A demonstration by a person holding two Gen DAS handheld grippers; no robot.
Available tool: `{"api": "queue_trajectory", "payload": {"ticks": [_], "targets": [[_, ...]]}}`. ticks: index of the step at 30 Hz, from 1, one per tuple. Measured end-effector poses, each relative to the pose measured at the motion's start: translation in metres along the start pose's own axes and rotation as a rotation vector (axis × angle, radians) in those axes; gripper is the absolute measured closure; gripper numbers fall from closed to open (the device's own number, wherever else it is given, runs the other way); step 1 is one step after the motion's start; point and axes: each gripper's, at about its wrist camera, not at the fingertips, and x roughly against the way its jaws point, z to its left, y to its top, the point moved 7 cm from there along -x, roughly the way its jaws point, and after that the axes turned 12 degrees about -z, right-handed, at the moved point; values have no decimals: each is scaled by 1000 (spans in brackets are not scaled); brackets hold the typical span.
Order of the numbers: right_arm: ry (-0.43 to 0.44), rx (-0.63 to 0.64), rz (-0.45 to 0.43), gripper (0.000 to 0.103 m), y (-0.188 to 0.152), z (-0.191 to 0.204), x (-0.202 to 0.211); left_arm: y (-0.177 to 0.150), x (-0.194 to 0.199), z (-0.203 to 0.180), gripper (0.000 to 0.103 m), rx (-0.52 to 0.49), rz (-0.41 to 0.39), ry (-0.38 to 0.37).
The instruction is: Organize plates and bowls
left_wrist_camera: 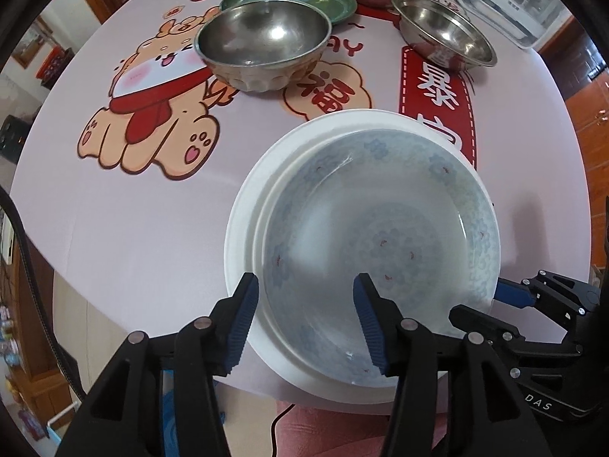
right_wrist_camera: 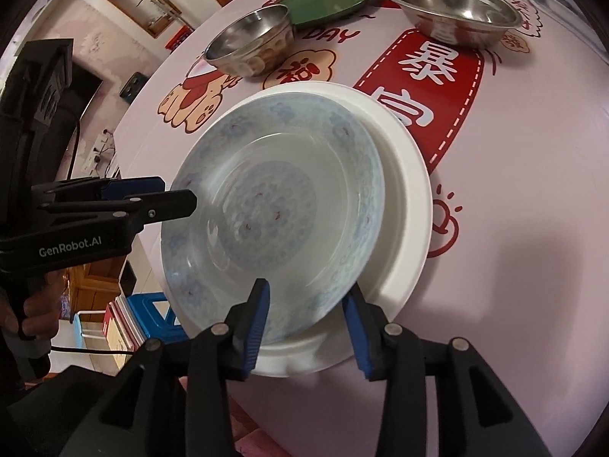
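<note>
Now blue-patterned bowl (left_wrist_camera: 380, 236) nested off-centre in white plate (left_wrist_camera: 243, 228), empty.

A pale blue floral-patterned bowl (left_wrist_camera: 380, 236) sat in a plain white plate (left_wrist_camera: 243, 228) on the pink cartoon-printed tablecloth (left_wrist_camera: 133, 228), with a green plate (left_wrist_camera: 289, 0) and silvery steel bowls (left_wrist_camera: 262, 45) nearer its far edge.

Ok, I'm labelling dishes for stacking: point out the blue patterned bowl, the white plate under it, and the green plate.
blue patterned bowl (left_wrist_camera: 384, 236), left wrist view, inner bottom.
white plate (left_wrist_camera: 239, 228), left wrist view, bare left rim.
green plate (right_wrist_camera: 327, 0), right wrist view, flat centre.
</note>
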Motion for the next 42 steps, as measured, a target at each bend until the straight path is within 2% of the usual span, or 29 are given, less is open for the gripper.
{"api": "queue_trajectory", "payload": {"ticks": [2,4,6,7,15,22,30,36,42], "targets": [[0,-1,12,62,1,-1,2,-2,3,2,52,14,4,17],[-2,5,4,55,3,0,6,-6,8,5,52,24,5,26],[-11,13,-10,43,5,-1,11,-9,12,6,52,32,5,38],[-17,13,-14,42,6,-2,13,-10,14,6,52,34,6,40],[-11,-59,-13,41,8,-14,20,-9,30,-1,50,35,-2,30],[-18,-151,-35,40,13,-19,31,9,45,-2,46,20,-30,-24],[-73,-277,-81,33,23,-19,38,42,53,11,41,-37,-31,-97],[-105,-386,-122,28,32,-11,38,64,61,24,39,-118,-27,-142],[-124,-478,-157,27,39,1,34,82,64,37,36,-159,-30,-179]]}}
